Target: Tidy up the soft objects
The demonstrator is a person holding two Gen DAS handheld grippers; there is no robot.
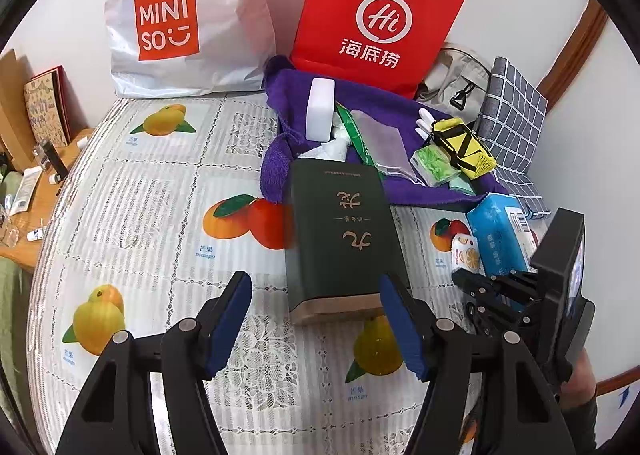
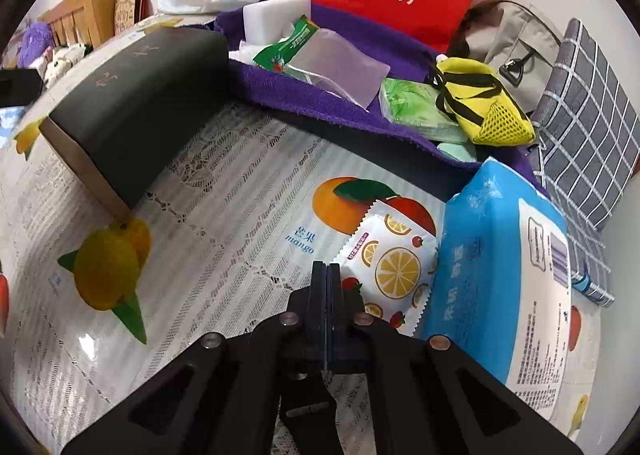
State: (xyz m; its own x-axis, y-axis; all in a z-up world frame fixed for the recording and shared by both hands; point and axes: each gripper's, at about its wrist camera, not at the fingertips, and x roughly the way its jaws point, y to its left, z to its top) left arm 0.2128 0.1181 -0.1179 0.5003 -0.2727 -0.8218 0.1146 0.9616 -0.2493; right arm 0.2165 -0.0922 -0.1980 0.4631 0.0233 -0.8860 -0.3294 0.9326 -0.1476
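My left gripper (image 1: 316,315) stands open over the fruit-print cloth. The near end of a dark green box (image 1: 340,239) lies just ahead of its blue pads, which do not press on it. My right gripper (image 2: 326,269) is shut with nothing between its fingers, its tips right beside a small lemon-print wipes packet (image 2: 390,267). A blue tissue pack (image 2: 496,267) lies to the right of the packet. Behind, a purple towel (image 1: 280,159) carries a white sponge block (image 1: 320,109), a green tissue pack (image 2: 416,107) and a yellow mesh pouch (image 2: 484,107). The right gripper (image 1: 496,287) also shows in the left wrist view.
A white Miniso bag (image 1: 180,19) and a red paper bag (image 1: 372,15) stand against the back wall. A beige bag (image 1: 456,87) and a grey checked cloth (image 1: 512,111) lie at the back right. A wooden side table (image 1: 36,211) with small items sits at the left.
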